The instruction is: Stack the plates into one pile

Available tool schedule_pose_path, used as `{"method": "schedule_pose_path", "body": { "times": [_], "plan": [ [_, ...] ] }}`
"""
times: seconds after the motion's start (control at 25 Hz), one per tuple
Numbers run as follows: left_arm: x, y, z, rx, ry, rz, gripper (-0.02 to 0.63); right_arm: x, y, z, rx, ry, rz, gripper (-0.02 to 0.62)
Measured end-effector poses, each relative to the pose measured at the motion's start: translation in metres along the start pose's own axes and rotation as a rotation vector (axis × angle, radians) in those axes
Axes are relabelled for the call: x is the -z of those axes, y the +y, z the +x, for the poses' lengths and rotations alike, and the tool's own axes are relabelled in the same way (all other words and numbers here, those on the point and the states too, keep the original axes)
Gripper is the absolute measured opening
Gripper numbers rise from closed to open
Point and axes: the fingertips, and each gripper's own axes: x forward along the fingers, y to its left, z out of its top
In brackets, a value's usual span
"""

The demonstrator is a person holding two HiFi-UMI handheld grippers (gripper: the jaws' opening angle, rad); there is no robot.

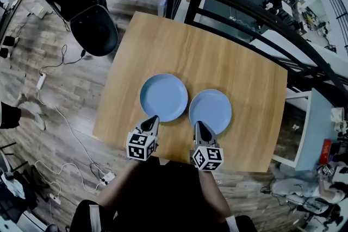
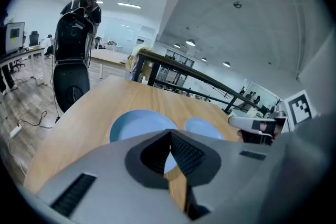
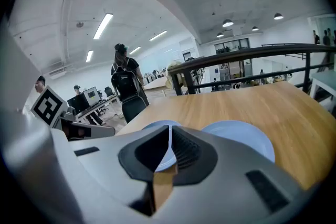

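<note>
1. By the look of it, the stacking has not begun. Two blue plates lie flat on the wooden surface (image 1: 217,51), side by side, each bare on the wood and neither on top of the other.
2. The left plate (image 1: 163,97) sits slightly farther from the person than the right plate (image 1: 210,110). Their rims come very close in the middle, but whether they touch cannot be told.
3. The whole job appears to be left: one plate has to be lifted and set on the other to make a single pile.
4. The left gripper (image 1: 153,119) has its jaws pressed together with nothing between them. In the head view its tip lies at the near rim of the left plate.
5. The right gripper (image 1: 198,125) is likewise closed and empty. Its tip lies at the near-left rim of the right plate.
6. Both grippers are held out in front of the person, roughly parallel and a little apart. They point away from the body and slant downward toward the plates.
7. Each gripper view looks across the plates from above the near edge of the surface. Contact with a rim cannot be confirmed from any view.
8. The jaws would probably need to part before either plate's edge could be taken.
</note>
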Motion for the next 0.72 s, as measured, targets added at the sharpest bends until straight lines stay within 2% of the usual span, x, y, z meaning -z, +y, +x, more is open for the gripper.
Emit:
{"method": "schedule_pose_path", "body": {
  "times": [0.36,0.72],
  "plan": [
    [-0.001,0.046,-0.030,0.029,-0.003,0.028,0.023,-0.004,0.060,0.006,0.027,-0.044,-0.007,0.040],
    [-0.007,0.066,-0.040,0.049,-0.003,0.028,0.023,-0.019,0.082,-0.004,0.058,-0.083,-0.015,0.040]
  ]
}}
